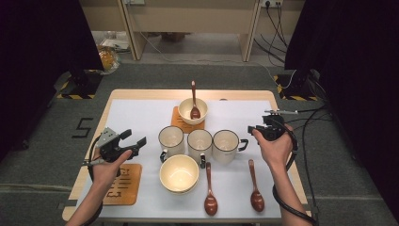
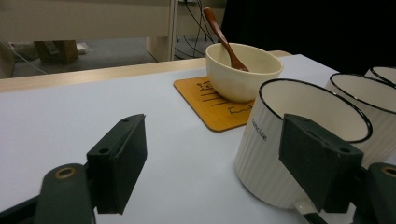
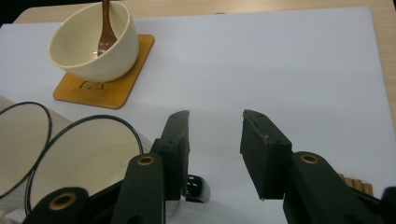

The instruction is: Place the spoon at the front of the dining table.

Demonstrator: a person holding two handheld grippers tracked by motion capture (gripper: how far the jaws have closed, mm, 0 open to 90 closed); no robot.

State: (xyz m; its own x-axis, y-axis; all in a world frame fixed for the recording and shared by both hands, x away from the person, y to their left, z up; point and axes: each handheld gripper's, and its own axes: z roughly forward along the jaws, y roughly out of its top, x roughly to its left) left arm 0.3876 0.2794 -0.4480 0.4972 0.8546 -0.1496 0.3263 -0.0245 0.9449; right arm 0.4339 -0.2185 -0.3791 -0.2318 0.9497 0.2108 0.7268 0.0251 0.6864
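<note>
Left gripper jaws gaped wide beside ribbed cream ceramic mug, black-rimmed; right gripper jaws apart, empty, over matte white tabletop.

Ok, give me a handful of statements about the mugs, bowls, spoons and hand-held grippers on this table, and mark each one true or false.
1. Three mugs stand in a row. True.
2. The bowl on the far coaster is empty. False: a wooden spoon stands in it.
3. The left hand-held gripper is shut on a mug. False: its jaws are open and hold nothing.
4. Two spoons lie on the table near the front edge. True.
5. The near bowl sits on the near coaster. False: it rests on the white mat beside that coaster.
6. The right hand-held gripper is open. True.
</note>
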